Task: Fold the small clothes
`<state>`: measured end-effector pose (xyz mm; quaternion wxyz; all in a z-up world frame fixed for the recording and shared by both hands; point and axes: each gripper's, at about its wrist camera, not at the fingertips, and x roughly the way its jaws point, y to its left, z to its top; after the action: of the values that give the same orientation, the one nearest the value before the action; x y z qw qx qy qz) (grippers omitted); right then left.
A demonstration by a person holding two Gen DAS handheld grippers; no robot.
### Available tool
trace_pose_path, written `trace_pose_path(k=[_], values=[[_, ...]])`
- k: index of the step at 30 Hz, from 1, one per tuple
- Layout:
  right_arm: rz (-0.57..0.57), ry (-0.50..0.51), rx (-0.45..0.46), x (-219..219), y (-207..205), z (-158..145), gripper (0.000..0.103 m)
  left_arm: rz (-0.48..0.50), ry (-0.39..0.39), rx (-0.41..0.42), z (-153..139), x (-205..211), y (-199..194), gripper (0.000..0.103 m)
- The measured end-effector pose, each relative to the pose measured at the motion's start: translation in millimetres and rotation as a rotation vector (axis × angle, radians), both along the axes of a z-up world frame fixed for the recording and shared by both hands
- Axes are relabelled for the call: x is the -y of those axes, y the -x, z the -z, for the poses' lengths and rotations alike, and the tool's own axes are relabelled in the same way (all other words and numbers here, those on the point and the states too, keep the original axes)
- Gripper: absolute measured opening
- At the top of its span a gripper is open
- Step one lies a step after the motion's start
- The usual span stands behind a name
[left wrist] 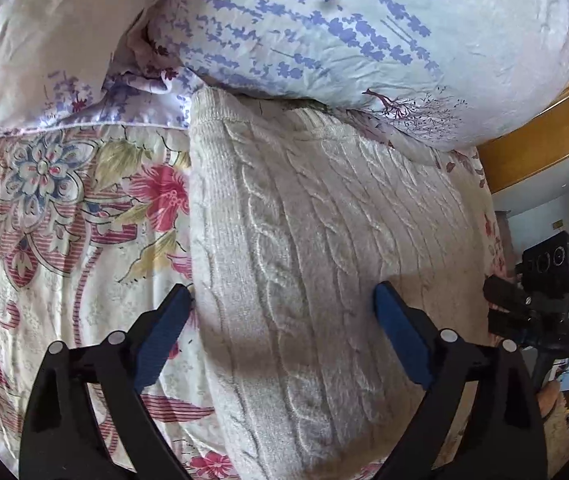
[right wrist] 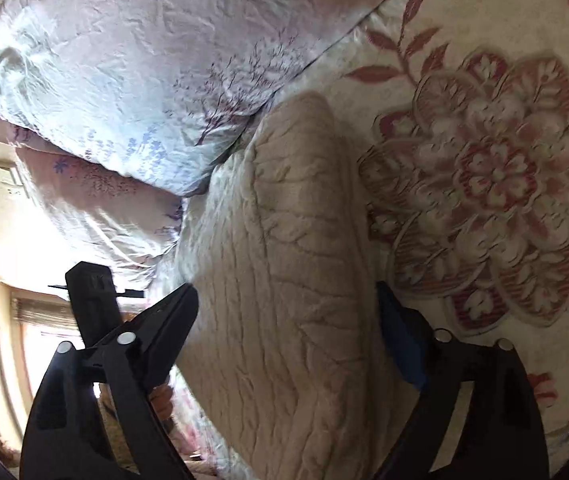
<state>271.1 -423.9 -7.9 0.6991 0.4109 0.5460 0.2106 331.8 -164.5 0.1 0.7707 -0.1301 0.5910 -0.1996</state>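
A cream cable-knit sweater lies folded into a long strip on the floral bedsheet. Its far end touches the pillows. My left gripper is open, its blue-padded fingers straddling the strip's near part just above it. The sweater also shows in the right wrist view. My right gripper is open too, its fingers either side of the sweater from the other side. Neither gripper holds cloth.
Two pillows with purple print lie at the far end of the bed, over the sweater's end. A wooden bed frame runs at the right. The other gripper's black body shows at the bed's right edge.
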Motion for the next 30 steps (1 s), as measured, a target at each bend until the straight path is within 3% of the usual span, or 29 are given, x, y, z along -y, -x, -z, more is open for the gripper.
trace_pose_path(k=[5, 8, 10, 13, 15, 18, 23, 30], values=[[0.017, -0.081, -0.005, 2, 5, 6, 0.080, -0.017, 0.099, -0.031, 3, -15, -3, 0.081], [0.013, -0.105, -0.018, 4, 8, 10, 0.067, -0.045, 0.127, -0.044, 3, -25, -4, 0.074], [0.010, -0.120, -0.029, 4, 11, 14, 0.051, -0.053, 0.136, -0.038, 2, -28, -3, 0.068], [0.030, -0.161, -0.011, 4, 17, 15, 0.044, -0.071, 0.152, -0.027, -2, -43, 1, 0.054], [0.033, -0.163, 0.011, 2, 21, 11, 0.043, -0.080, 0.170, -0.019, -6, -57, 4, 0.042], [0.031, -0.165, 0.036, 0, 24, 2, 0.041, -0.071, 0.174, -0.001, -13, -66, 10, 0.037], [0.004, -0.178, 0.073, -22, 26, -17, 0.039, -0.060, 0.187, 0.047, -33, -88, 25, 0.035], [-0.129, -0.220, 0.116, -87, 34, -40, 0.038, -0.122, 0.167, 0.126, -70, -168, 64, 0.035]])
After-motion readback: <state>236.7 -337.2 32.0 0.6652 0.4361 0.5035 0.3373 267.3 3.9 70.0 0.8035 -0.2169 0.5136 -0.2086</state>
